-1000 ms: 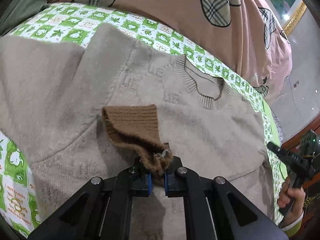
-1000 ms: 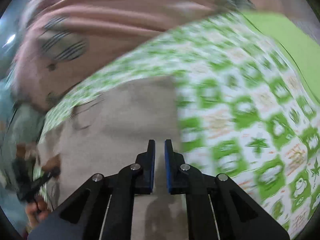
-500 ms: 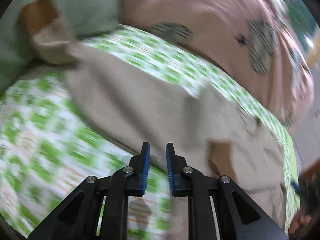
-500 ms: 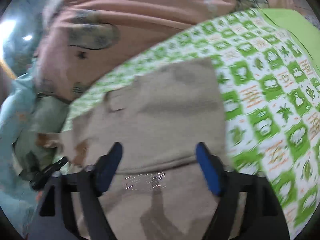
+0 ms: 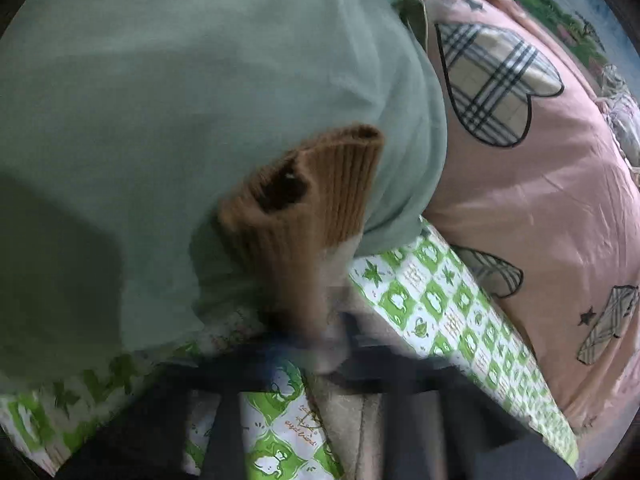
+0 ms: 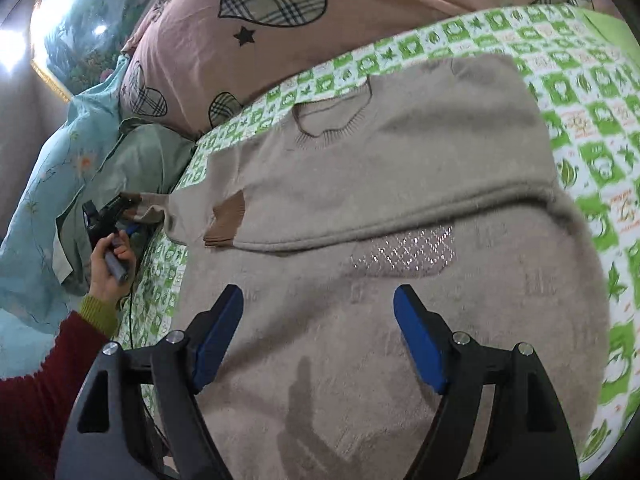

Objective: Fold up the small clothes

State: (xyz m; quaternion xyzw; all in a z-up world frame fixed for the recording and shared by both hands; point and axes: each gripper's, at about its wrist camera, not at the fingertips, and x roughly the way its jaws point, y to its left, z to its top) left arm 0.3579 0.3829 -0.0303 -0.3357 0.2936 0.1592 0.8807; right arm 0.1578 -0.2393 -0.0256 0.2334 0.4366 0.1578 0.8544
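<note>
A beige knit sweater (image 6: 400, 168) lies flat on a green-and-white patterned sheet (image 6: 580, 112), neck hole away from me. One sleeve is folded across its chest, its brown ribbed cuff (image 6: 226, 220) near the middle. The other sleeve reaches left, where my left gripper (image 6: 128, 202) sits at its brown cuff (image 5: 304, 208). In the left wrist view the fingers are blurred and the sleeve runs between them. My right gripper (image 6: 318, 332) is open and empty, just above the sweater's lower body.
A pink quilt with plaid hearts (image 6: 280, 12) lies along the far side of the sheet. A mint-green cloth (image 5: 180, 100) and a teal floral cover (image 6: 40, 160) are bunched at the left by the left gripper.
My left gripper let go of the folded cuff on the chest and swung left to the other sleeve's cuff. My right gripper opened wide and settled over the sweater's lower part.
</note>
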